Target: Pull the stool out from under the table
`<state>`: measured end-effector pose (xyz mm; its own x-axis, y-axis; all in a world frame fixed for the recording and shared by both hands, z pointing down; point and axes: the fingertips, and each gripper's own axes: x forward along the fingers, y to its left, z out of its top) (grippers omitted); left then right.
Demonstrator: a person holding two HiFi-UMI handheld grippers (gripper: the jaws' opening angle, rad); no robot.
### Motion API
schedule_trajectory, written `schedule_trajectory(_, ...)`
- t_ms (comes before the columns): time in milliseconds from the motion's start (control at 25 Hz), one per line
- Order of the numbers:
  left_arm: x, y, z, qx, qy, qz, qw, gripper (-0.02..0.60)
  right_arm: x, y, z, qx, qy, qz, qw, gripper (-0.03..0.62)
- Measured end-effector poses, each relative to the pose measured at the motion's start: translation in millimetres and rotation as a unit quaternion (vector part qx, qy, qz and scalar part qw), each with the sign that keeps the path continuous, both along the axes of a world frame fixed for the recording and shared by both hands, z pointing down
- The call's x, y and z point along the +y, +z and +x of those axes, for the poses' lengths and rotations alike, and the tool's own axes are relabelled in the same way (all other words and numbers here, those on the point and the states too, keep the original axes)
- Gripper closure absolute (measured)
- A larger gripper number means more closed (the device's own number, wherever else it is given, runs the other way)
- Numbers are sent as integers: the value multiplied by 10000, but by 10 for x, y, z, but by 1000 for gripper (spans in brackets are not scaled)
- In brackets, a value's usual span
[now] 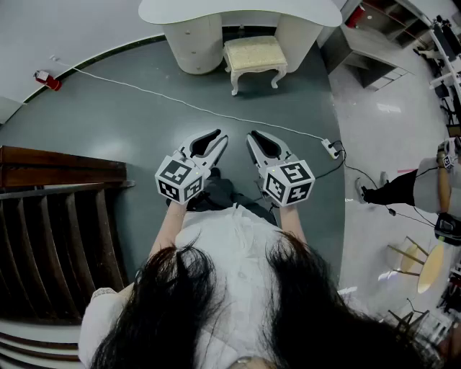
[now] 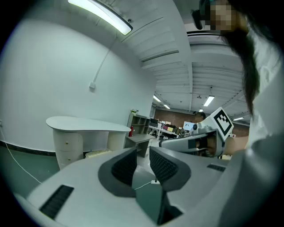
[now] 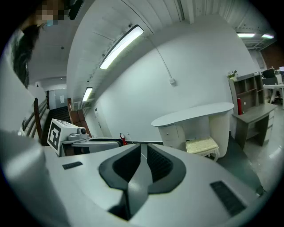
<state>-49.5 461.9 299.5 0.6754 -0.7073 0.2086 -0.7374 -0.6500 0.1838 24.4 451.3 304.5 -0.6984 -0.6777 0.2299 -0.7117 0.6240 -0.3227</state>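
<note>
Stool (image 1: 255, 60): we count one, cream with a cushioned seat and curved legs. It stands at the gap between the two pedestals of the single white table (image 1: 238, 11), with most of its seat showing in front of the tabletop's edge. It is well apart from both grippers.

We hold two grippers side by side over the grey floor, both pointing toward the table. The left gripper (image 1: 219, 137) has its jaws almost together, with only a narrow slit between the pads and nothing in it. The right gripper (image 1: 252, 137) has its jaws closed together, and it too is empty.

One white cable (image 1: 180, 102) runs across the floor between us and the stool, ending at one power strip (image 1: 332, 148).

As for containers, the left pedestal has drawers (image 1: 189, 43), all closed. The open shelves (image 1: 385, 20) to the right of the table hold small things that we cannot make out.
</note>
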Motion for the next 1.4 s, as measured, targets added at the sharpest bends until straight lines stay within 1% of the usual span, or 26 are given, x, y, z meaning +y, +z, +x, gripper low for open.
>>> schedule_trajectory(160, 20, -29, 61, -33, -8, -4, 10000, 485, 23, -35, 94, -15, 44, 17, 10000, 534)
schedule_trajectory(440, 84, -48, 179, -154, -68, 12, 9999, 485, 100, -111, 312, -196, 133, 77, 9997, 534)
schedule_trajectory(640, 280, 68, 288, -327, -68, -30, 9994, 485, 276, 36, 458, -269, 150, 6, 9995, 534)
schedule_trajectory(840, 264, 112, 249, -410, -121, -79, 9991, 485, 221, 97, 510, -355, 211, -44, 9991, 534)
schedule_trajectory(1000, 120, 122, 224, -443, -127, -134, 9988, 485, 74, 129, 528, -393, 275, -133, 9988, 534)
schedule_trajectory(1160, -81, 214, 256, -544, -37, -274, 9981, 485, -101, 223, 558, -373, 326, -307, 9983, 534)
schedule_trajectory(1280, -375, 295, 251, -503, 22, -351, 9981, 485, -349, 300, 558, -305, 374, -388, 9981, 534)
schedule_trajectory(1400, -800, 376, 224, -437, 87, -410, 9982, 485, -724, 368, 551, -205, 445, -447, 9978, 534)
